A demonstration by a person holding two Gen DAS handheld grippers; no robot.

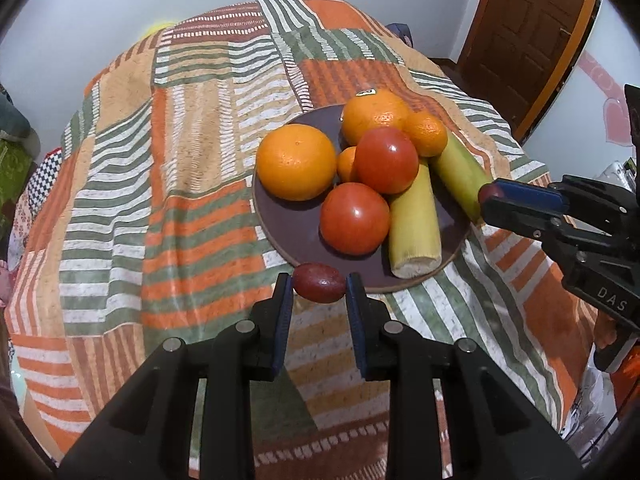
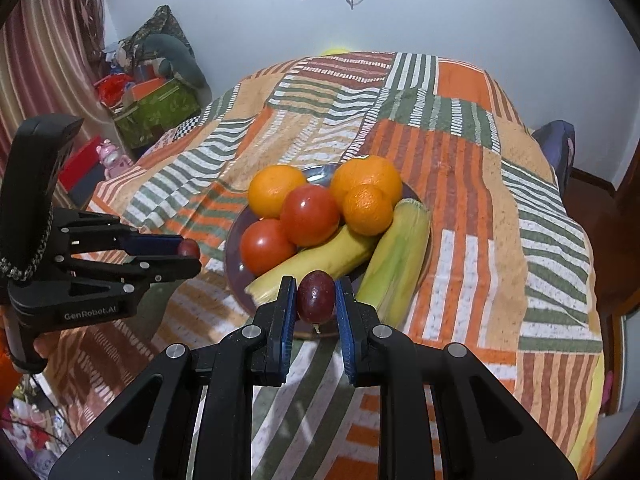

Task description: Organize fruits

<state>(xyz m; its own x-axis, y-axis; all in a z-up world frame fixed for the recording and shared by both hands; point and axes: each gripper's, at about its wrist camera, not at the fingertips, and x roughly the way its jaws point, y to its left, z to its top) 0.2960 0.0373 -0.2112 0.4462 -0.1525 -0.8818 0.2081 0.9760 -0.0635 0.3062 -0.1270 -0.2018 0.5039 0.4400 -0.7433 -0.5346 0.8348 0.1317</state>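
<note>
A dark brown plate (image 1: 288,236) on the striped cloth holds oranges (image 1: 296,166), two tomatoes (image 1: 354,218) and two corn cobs (image 1: 414,224). My left gripper (image 1: 319,282) is shut on a dark red grape (image 1: 319,283) just above the plate's near rim. My right gripper (image 2: 317,298) is shut on another dark red grape (image 2: 315,298) over the plate's near edge (image 2: 234,248), in front of the corn cobs (image 2: 394,256). Each gripper shows in the other view, the right one (image 1: 486,194) and the left one (image 2: 188,248), each with its grape.
The striped patchwork cloth (image 1: 160,200) covers the whole table. A wooden door (image 1: 528,32) stands at the back right. Boxes and clutter (image 2: 156,108) lie by the curtain on the left. A chair back (image 2: 556,148) stands beyond the table's right side.
</note>
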